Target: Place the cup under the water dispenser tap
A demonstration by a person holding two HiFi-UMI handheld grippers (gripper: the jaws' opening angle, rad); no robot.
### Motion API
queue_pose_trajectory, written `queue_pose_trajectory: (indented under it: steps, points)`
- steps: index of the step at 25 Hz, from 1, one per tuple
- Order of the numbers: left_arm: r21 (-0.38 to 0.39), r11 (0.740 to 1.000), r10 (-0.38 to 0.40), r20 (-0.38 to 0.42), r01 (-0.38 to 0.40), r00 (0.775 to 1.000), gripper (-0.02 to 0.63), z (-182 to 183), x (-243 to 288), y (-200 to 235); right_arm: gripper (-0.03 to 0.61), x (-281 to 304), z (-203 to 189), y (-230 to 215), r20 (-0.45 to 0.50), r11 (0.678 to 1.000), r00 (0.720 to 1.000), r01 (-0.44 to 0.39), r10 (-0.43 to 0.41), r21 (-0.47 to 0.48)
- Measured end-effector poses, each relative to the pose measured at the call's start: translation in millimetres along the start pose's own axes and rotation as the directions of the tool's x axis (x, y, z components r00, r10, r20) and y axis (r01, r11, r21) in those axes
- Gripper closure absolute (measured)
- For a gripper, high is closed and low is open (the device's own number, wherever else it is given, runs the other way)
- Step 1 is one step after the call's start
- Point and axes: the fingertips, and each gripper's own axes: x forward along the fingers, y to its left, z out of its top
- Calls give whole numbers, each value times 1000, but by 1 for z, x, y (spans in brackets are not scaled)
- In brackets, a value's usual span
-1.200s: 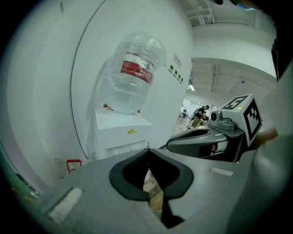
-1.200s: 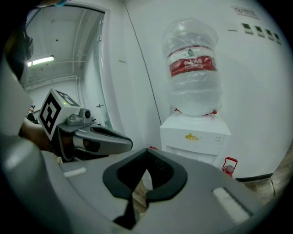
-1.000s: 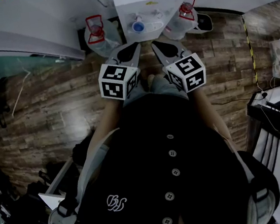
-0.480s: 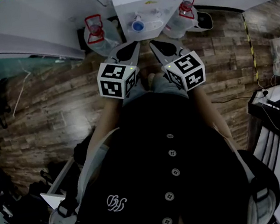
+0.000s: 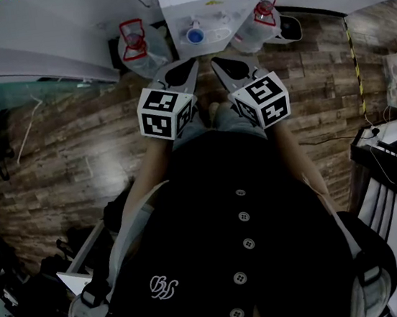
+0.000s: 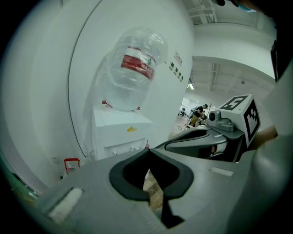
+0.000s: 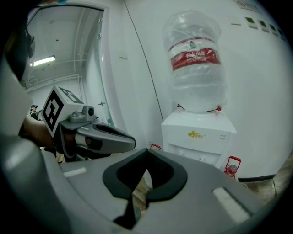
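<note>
The white water dispenser [image 5: 211, 4] stands against the wall just ahead, with a blue tap [image 5: 196, 37] on its front. It carries an upturned clear bottle [image 7: 194, 64] with a red label. My left gripper [image 5: 193, 63] and right gripper [image 5: 215, 62] are held side by side, pointing at the dispenser's base. Each is shut with nothing between its jaws. From the left gripper view the dispenser [image 6: 120, 132] lies beyond the closed tips [image 6: 148, 150]. From the right gripper view the dispenser [image 7: 198, 137] shows past the tips [image 7: 146, 150]. I see no cup in any view.
Spare water bottles with red handles stand on the floor at the dispenser's left [image 5: 136, 46] and right [image 5: 261, 19]. The floor [image 5: 75, 156] is wood-patterned. A glass partition [image 5: 23, 90] runs at the left, and a dark desk with equipment [image 5: 394, 157] is at the right.
</note>
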Motion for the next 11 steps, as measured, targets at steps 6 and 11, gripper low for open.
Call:
queue_pose_trajectory:
  steps: [6,11]
  points:
    - [-7,1000,-24,2,24,1000,612,0,2,-2,578,4,-3,2,-9,1000,1000,-15,15,3]
    - [-16,999,-51,-4,51,999,612,-3,6,-4,578,8,-5,2,-16,999,999,-30,30,11]
